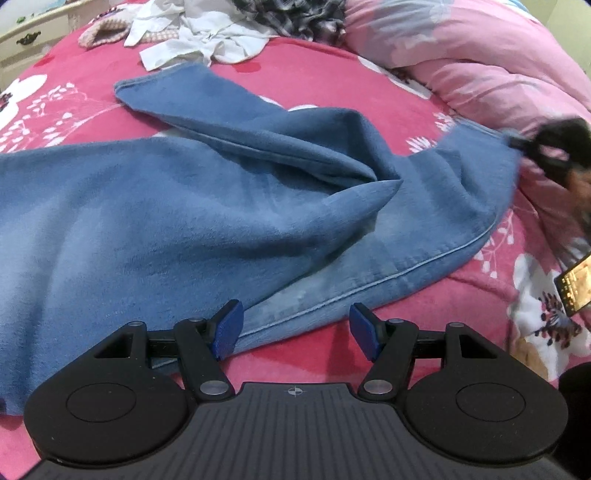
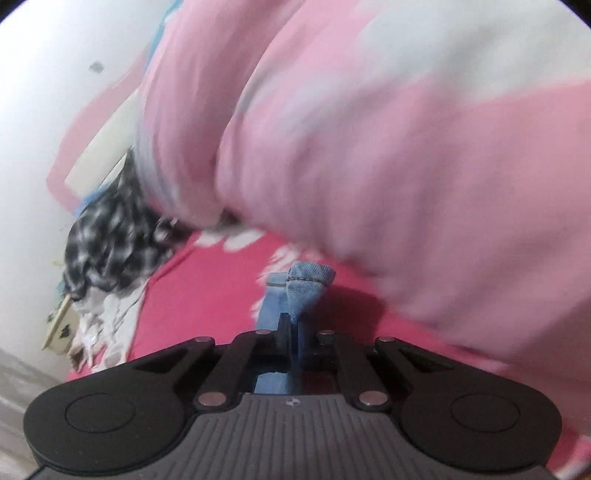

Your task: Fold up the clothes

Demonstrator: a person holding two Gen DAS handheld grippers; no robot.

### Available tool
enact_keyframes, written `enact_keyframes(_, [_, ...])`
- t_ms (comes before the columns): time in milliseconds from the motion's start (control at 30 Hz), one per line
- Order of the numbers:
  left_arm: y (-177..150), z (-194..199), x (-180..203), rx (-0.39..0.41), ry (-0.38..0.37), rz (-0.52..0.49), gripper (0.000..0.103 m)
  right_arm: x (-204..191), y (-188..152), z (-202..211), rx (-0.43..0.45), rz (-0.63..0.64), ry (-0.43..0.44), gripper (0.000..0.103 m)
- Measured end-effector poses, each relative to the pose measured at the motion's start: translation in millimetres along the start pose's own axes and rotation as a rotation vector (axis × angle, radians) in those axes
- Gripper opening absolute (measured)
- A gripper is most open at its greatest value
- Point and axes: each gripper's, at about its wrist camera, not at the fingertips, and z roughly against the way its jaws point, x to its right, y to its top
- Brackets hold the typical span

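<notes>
A pair of blue jeans (image 1: 177, 206) lies spread across the red floral bedspread (image 1: 317, 77), one leg bent back over the other. My left gripper (image 1: 295, 328) hovers open just above the near edge of the jeans, nothing between its blue pads. In the left wrist view my right gripper (image 1: 524, 142) shows at the far right, blurred, holding the hem corner of the jeans. Seen from the right wrist, my right gripper (image 2: 293, 325) is shut on that stitched hem (image 2: 308, 278), which sticks up between the fingers.
A pink quilt (image 1: 480, 62) is heaped along the right side and fills most of the right wrist view (image 2: 369, 147). A white shirt (image 1: 207, 40), a plaid garment (image 1: 291, 14) and a pink knit piece (image 1: 103, 31) lie at the far end. A cream drawer unit (image 1: 26, 37) stands at far left.
</notes>
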Motion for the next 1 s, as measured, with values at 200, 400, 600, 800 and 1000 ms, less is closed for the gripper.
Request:
enact_keyframes(200, [2, -4, -2, 0.001, -0.003, 0.011, 0.064, 31, -27, 13, 0.025, 0.098, -0.176, 0.004])
enact_keyframes(400, [2, 1, -2, 0.009, 0.006, 0.021, 0.064, 37, -42, 7, 0.045, 0.152, -0.252, 0.007])
enact_keyframes(600, [2, -1, -8, 0.008, 0.004, 0.047, 0.064, 40, -41, 39, 0.051, 0.154, -0.282, 0.031])
enact_keyframes(800, [2, -3, -8, 0.009, 0.009, 0.047, 0.064, -9, -57, 89, 0.159, 0.414, -0.177, 0.033])
enact_keyframes(1000, [3, -2, -5, 0.007, 0.023, 0.044, 0.064, -55, -72, 29, -0.038, 0.611, 0.014, 0.032])
